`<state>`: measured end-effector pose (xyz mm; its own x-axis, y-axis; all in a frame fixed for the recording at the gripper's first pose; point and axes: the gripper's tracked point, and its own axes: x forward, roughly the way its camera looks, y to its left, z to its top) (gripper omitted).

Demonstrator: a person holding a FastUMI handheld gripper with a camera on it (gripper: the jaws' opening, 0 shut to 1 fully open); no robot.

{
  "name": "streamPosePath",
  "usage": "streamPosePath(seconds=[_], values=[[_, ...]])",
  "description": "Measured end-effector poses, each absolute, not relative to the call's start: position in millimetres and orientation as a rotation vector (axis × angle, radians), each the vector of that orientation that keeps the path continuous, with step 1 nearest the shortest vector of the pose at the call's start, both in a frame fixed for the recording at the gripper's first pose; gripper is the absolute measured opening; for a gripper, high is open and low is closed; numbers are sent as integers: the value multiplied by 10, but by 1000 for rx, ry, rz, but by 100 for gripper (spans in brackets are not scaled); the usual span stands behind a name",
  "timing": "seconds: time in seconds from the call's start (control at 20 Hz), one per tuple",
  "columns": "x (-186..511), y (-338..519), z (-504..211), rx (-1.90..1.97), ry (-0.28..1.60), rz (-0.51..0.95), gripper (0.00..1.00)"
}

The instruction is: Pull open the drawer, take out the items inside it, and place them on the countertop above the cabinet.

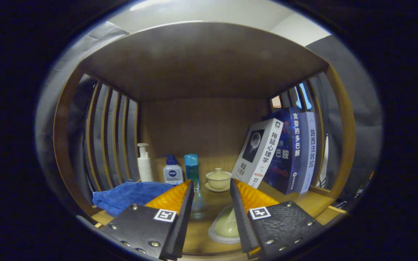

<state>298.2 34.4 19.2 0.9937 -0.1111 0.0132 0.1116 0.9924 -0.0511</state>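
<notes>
My gripper (212, 183) is open over the wooden countertop (198, 237), with its fingers spread a hand's width apart. A pale green domed cup on a whitish saucer (226, 224) rests on the countertop between the fingers, against the inner side of the right finger and apart from the left one. A bottle with a blue top and clear lower part (192, 170) stands just by the left fingertip. Beyond the fingertips sits a cream lidded tea bowl on a saucer (218, 179).
A blue cloth (127, 195) lies left of the left finger. A white pump bottle (144, 163) and a small white bottle with a blue cap (172, 171) stand at the back. Several books (285, 152) lean at the right. Slatted side walls and a wooden shelf (201, 61) overhead enclose the space.
</notes>
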Motion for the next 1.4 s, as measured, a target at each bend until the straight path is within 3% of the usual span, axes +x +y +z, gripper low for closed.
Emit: streamPosePath(seconds=[1.4], values=[[3058,652,-46,-91,47,-8,61]])
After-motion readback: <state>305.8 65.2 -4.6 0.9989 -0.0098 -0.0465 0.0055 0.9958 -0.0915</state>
